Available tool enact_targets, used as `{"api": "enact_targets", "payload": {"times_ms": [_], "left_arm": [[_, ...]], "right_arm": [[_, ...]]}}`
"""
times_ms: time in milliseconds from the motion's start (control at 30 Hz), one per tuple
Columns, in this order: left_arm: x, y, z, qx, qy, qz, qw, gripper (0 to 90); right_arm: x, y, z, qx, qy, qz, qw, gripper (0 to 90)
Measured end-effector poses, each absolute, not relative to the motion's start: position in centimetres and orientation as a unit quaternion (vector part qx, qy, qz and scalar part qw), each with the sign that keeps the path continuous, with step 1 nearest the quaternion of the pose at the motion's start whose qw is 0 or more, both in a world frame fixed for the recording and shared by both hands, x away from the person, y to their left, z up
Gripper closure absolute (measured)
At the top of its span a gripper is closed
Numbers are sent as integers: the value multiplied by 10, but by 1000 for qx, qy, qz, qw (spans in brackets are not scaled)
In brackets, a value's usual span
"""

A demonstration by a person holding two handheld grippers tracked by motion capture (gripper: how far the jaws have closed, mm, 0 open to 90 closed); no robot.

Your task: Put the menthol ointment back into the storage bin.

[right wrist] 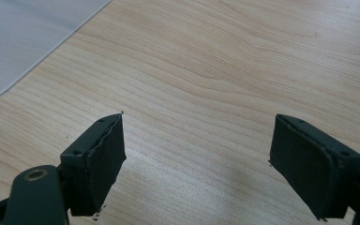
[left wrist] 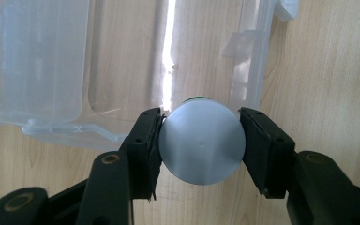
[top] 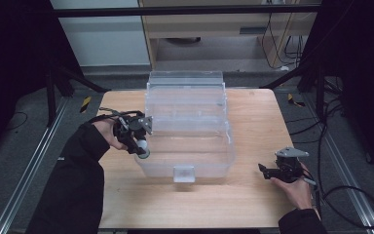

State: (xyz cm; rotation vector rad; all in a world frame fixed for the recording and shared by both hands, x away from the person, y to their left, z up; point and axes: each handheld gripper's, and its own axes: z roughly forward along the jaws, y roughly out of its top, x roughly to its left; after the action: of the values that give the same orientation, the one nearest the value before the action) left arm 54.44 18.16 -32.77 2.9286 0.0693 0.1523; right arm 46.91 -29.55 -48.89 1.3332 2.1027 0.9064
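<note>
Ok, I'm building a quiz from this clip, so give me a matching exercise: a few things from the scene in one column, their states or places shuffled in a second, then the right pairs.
Things:
1. left gripper
2. right gripper
3. clear plastic box
4. round white object

States or places:
A. lid swung open, sitting mid-table
B. fingers spread apart above bare wood
C. pinched between two black fingers
D. shut on something at the box's near left corner

Pairs: 1-D, 2-B, 3-A, 4-C
</note>
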Motion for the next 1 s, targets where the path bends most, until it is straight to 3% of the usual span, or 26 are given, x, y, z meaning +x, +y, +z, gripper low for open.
{"api": "enact_targets", "payload": {"times_ms": [1000], "left_arm": [[552, 179, -355, 994, 20, 37, 96, 502]], "right_arm": [[469, -295, -491, 485, 775, 325, 243, 183]]}}
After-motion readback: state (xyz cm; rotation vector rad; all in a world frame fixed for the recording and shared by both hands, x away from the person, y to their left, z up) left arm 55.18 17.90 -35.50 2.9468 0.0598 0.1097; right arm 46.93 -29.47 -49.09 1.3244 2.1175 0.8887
